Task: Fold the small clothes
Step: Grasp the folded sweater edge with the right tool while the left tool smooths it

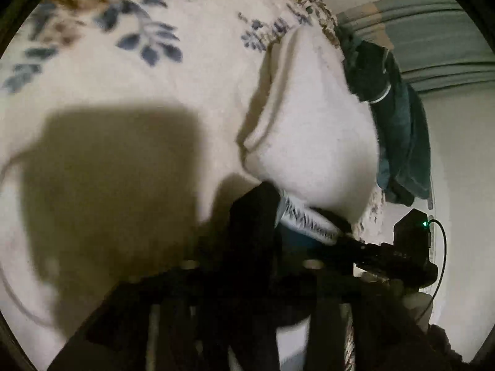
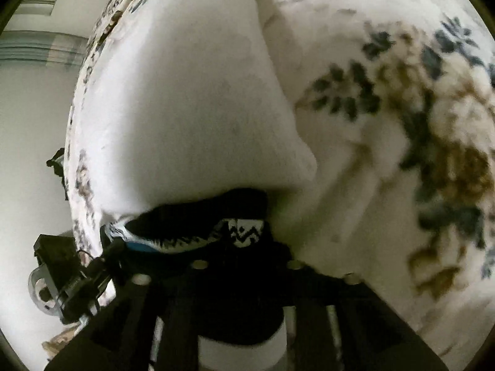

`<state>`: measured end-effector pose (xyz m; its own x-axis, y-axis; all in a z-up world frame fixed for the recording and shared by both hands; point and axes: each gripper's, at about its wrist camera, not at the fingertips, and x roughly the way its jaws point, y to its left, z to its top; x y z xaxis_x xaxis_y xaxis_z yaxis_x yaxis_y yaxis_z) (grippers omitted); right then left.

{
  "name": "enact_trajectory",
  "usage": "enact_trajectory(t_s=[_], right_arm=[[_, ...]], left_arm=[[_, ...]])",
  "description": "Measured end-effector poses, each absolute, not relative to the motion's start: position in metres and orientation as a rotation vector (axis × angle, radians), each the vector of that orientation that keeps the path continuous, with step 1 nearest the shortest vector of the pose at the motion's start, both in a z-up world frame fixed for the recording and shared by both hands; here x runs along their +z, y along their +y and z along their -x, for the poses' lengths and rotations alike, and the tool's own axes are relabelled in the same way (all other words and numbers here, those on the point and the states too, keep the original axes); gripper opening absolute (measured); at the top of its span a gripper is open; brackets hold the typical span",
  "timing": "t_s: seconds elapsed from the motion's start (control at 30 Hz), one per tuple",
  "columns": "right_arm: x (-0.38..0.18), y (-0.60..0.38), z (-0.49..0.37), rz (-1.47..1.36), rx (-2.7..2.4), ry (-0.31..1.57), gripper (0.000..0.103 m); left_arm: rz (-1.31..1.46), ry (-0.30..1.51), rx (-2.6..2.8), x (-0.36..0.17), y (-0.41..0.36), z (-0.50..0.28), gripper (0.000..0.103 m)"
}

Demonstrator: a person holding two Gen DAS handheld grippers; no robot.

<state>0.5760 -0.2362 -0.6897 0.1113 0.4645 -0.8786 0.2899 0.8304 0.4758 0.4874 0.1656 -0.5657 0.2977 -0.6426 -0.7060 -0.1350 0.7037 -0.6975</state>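
Resting on the floral bedspread (image 1: 154,71) beside a white pillow (image 1: 309,123), a dark patterned garment (image 2: 198,216) is lying between both grippers; left gripper (image 1: 306,219) and right gripper (image 2: 241,225) jaw closure cannot be determined.

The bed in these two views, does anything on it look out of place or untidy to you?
Yes: a dark teal garment hangs crumpled over the far edge of the floral blanket, unfolded, beside the white folded cloth. The black-and-white patterned piece is stretched between both grippers. Nothing looks spilled or damaged.
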Motion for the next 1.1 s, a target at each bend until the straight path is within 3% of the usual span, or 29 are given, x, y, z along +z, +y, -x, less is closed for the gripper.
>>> enact_trajectory(t_s=[0.03,0.1,0.37,0.57,0.77,0.8,0.83,0.87,1.1], right_arm=[[-0.683,-0.241,-0.563,-0.657,0.165,1.489,0.047],[-0.675,-0.249,-0.534,-0.695,0.208,1.511,0.053],[-0.674,-0.264,-0.352,-0.81,0.24,1.709,0.054],[-0.698,-0.243,-0.221,-0.862,0.27,1.844,0.054],[-0.712,-0.2,-0.158,-0.86,0.252,1.841,0.054],[-0.716,-0.195,-0.151,-0.854,0.247,1.833,0.054],[-0.718,-0.197,-0.141,-0.846,0.239,1.828,0.054],[-0.72,-0.192,-0.135,-0.842,0.228,1.817,0.054],[-0.734,-0.179,-0.109,-0.825,0.219,1.802,0.054]], left_arm=[[0.749,1.236,-0.394,-0.558,0.169,-0.478,0.045],[0.715,1.222,-0.409,-0.539,0.176,-0.445,0.06],[0.671,1.329,-0.356,-0.513,0.2,-0.289,0.061],[0.688,1.45,-0.233,-0.533,0.196,-0.164,0.062],[0.568,1.469,-0.207,-0.544,0.158,-0.111,0.061],[0.517,1.458,-0.197,-0.544,0.15,-0.109,0.057],[0.476,1.449,-0.187,-0.546,0.145,-0.108,0.044],[0.417,1.443,-0.161,-0.548,0.139,-0.107,0.012],[0.471,1.353,-0.127,-0.538,0.167,-0.102,0.008]])
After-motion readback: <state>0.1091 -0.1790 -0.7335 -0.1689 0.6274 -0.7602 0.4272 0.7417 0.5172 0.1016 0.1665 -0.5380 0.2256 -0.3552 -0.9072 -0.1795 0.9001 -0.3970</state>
